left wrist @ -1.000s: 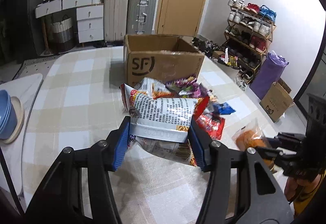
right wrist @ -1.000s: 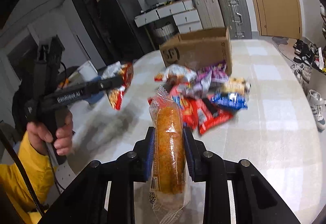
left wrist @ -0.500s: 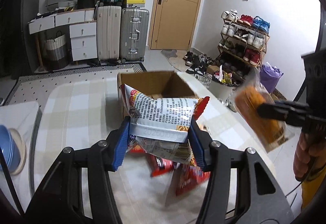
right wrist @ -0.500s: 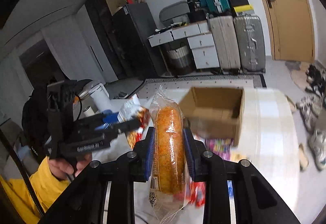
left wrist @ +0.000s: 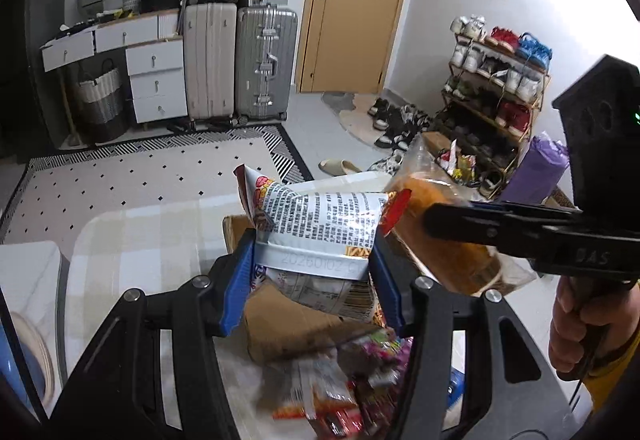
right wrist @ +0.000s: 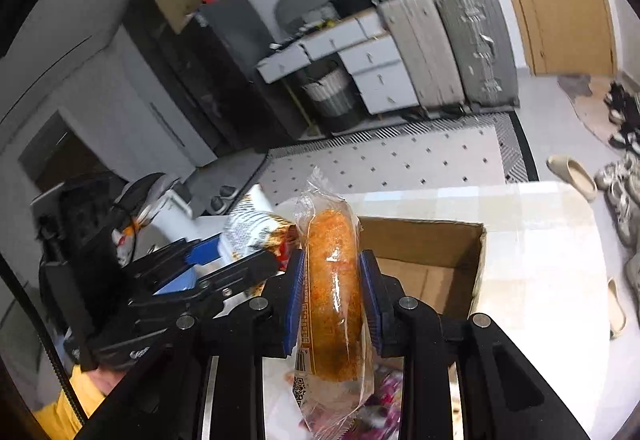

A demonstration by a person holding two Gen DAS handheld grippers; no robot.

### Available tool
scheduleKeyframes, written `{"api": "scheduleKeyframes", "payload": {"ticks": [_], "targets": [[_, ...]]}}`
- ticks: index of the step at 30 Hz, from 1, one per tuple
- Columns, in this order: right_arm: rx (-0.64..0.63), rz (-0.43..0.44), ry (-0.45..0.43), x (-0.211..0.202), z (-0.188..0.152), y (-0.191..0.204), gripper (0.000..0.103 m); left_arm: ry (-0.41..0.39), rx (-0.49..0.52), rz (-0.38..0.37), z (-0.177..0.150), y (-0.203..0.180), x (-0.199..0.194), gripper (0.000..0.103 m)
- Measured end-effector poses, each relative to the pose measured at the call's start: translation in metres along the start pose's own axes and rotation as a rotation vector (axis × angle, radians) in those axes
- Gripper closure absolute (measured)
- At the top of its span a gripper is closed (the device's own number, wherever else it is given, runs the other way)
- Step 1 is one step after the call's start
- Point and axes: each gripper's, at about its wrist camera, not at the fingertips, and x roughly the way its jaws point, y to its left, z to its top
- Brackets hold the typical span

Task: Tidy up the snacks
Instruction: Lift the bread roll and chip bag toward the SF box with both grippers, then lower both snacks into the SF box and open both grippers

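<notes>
The left gripper (left wrist: 314,260) clamps a silver-and-red chip bag (left wrist: 320,224) between its blue pads. The right gripper (right wrist: 330,296) pinches a clear-wrapped orange bread roll (right wrist: 332,280). A second ago both hung low over the snack pile (left wrist: 348,384); now both are lifted over the open cardboard box (right wrist: 440,260) on the checked table (left wrist: 132,240). Both snacks look ready to drop inside, though neither is released yet.
</notes>
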Motion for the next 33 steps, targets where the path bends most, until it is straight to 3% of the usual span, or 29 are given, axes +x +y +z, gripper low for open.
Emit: {"api": "scheduleKeyframes", "payload": {"ticks": [5, 13, 22, 33], "targets": [[0.026, -0.042, 0.051, 0.042, 0.012, -0.028, 0.076, 0.053, 0.005, 0.018, 0.011, 0.000, 0.051, 0.052], [0.039, -0.059, 0.091, 0.072, 0.012, -0.048, 0.076, 0.113, 0.016, 0.016, 0.013, 0.004, 0.128, 0.052], [0.044, -0.089, 0.107, 0.083, 0.001, -0.057, 0.076, 0.157, 0.019, 0.029, 0.006, 0.006, 0.173, 0.051], [0.051, -0.130, 0.118, 0.089, -0.007, -0.057, 0.076, 0.194, 0.018, 0.038, -0.007, 0.011, 0.190, 0.050]]}}
